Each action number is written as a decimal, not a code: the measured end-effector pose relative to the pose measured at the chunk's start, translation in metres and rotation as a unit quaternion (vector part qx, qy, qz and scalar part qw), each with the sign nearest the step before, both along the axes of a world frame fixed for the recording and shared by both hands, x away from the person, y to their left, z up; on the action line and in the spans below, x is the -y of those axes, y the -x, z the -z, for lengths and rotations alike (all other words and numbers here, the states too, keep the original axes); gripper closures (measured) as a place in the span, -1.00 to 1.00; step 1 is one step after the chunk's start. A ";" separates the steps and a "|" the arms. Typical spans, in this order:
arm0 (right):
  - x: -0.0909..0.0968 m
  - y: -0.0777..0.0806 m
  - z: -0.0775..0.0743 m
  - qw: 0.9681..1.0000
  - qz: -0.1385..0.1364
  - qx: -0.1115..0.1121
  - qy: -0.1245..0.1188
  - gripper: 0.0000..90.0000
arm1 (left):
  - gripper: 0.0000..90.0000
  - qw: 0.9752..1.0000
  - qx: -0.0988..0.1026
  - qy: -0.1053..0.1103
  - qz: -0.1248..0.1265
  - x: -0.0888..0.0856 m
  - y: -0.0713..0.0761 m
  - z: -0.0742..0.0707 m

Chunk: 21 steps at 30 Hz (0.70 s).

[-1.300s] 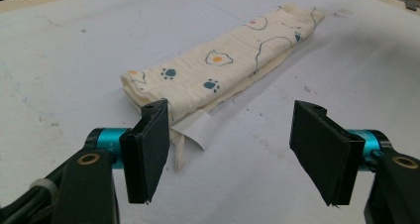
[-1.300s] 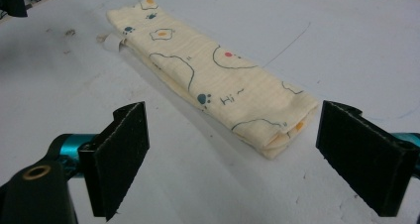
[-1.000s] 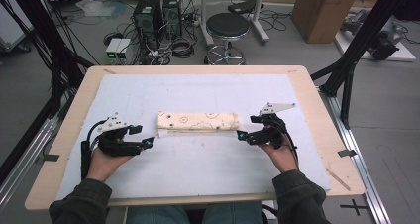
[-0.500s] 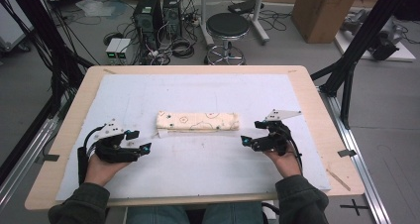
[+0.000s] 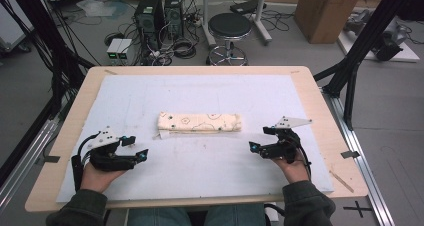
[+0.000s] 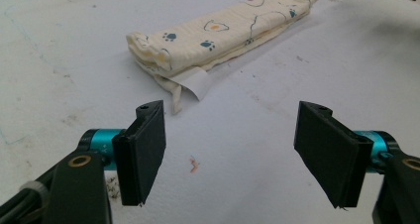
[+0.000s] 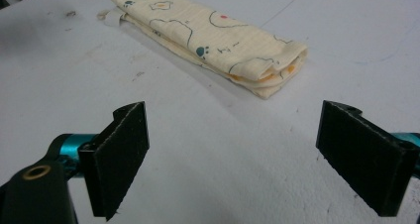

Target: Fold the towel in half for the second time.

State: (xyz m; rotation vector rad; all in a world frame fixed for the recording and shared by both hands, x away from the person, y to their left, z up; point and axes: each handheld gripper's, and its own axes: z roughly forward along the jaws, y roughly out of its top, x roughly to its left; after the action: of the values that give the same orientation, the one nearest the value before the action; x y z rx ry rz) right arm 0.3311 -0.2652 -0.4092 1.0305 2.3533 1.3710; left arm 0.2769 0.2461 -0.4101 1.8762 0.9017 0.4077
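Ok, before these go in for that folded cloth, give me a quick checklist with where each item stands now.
1. Left hand-held gripper open: ok.
2. Right hand-held gripper open: ok.
3. Both grippers apart from the folded cloth: ok.
4. Cloth lying flat on the white mat, folded in layers: ok.
5. White tag sticking out at the cloth's left end, free of the jaws: ok.
6. Whether the layers will hold together when lifted: cannot tell.

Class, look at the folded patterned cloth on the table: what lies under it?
The folded cloth rests on the white mat. A white label sticks out beneath its lower layers at one end. Whatever else lies under the folds is covered.
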 end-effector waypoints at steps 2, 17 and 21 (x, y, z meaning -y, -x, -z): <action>0.000 0.003 0.002 1.000 -0.001 -0.002 -0.001 -0.73 | -0.37 1.000 0.000 -0.001 0.001 -0.001 0.003 0.000; 0.013 0.031 0.005 1.000 -0.004 -0.001 0.008 -0.73 | -0.40 1.000 0.008 -0.017 -0.008 -0.007 0.022 0.003; 0.017 0.036 0.007 1.000 0.000 -0.001 0.005 -0.73 | -0.40 1.000 0.008 -0.016 -0.006 -0.008 0.025 0.005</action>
State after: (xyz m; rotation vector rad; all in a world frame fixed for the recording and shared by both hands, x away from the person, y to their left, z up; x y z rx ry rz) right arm 0.2951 -0.2827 -0.4162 1.0299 2.3589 1.3577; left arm 0.2521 0.2540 -0.4151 1.8941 0.9021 0.4458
